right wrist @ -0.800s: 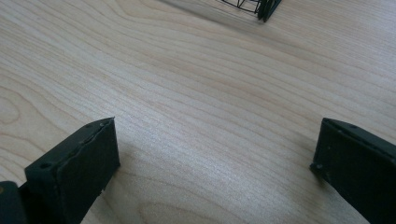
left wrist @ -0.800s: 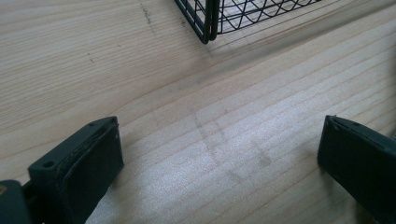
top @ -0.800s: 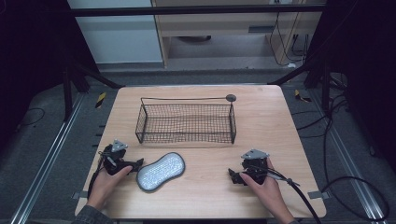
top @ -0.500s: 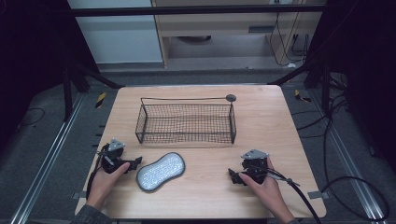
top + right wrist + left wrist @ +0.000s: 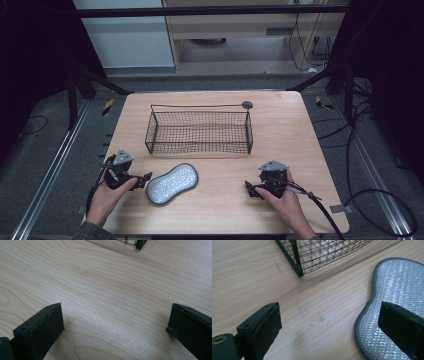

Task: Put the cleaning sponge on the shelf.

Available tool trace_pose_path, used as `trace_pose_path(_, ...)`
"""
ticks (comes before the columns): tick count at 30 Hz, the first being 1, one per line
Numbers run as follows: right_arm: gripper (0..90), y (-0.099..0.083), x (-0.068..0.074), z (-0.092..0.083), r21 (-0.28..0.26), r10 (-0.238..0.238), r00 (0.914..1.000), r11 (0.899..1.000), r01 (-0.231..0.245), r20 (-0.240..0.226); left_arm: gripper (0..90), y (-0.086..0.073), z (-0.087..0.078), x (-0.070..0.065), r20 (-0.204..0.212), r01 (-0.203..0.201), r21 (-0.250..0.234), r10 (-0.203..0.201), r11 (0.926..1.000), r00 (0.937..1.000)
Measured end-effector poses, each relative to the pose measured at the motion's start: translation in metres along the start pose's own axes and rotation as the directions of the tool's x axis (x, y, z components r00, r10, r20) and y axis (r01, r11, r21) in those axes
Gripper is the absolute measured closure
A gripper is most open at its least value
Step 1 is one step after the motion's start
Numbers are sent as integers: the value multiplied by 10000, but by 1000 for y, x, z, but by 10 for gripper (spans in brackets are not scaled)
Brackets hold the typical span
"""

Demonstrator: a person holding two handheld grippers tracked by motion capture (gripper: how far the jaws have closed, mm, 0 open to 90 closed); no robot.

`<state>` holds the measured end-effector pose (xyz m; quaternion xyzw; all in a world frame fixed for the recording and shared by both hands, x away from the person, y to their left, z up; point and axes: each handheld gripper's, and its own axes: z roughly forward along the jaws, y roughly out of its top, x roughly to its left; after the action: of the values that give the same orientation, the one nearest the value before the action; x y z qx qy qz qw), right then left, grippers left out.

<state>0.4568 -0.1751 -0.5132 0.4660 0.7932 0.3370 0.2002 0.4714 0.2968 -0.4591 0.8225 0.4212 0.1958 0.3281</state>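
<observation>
In the high view, the table is of light wood, and a black wire basket stands on its middle, a little toward the far side. In front of the basket, near its left corner, a silver pad with a grey rim lies flat on the wood. The pad is apart from the basket. The left gripper rests on the table just beside the left end of the pad, and a hand holds it from behind. The right gripper rests on the right part of the table, well apart from the pad, and the other hand holds it. A black cable goes from this gripper toward the near right edge.

In the left gripper view, the two jaws stand wide apart with nothing between them, and bare wood shows in the gap of the left gripper. The right-hand jaw is over the edge of the pad, but I cannot tell if it touches it. The corner of the basket is farther ahead, at the top of this view.

In the right gripper view, the right gripper also has its jaws wide apart and holds nothing. Between them is plain wood. A small corner of the basket shows at the top edge.
</observation>
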Motion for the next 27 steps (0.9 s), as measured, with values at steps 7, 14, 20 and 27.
trace_pose_path(7, 4, 0, -1, 0, -11, -59, 10000, 10000, 59, -47, 49, 6, -5, -17, 755, -851, 296, 826, 9959, 9937)
trace_pose_path(14, 4, 0, -1, 0, 16, -82, 9999, 10000, 82, -100, 49, 17, -8, -23, 1153, -1323, 613, 1246, 9893, 9855)
trace_pose_path(20, 4, 0, -1, 0, 8, -87, 9999, 10000, 87, -104, 48, 30, 7, -38, 1838, -1900, 1319, 1643, 9729, 9691)
trace_pose_path(27, 4, -1, -1, -1, 14, -82, 9999, 10000, 82, -78, 48, 35, 19, -49, 2144, -2331, 1800, 1931, 9557, 9575)
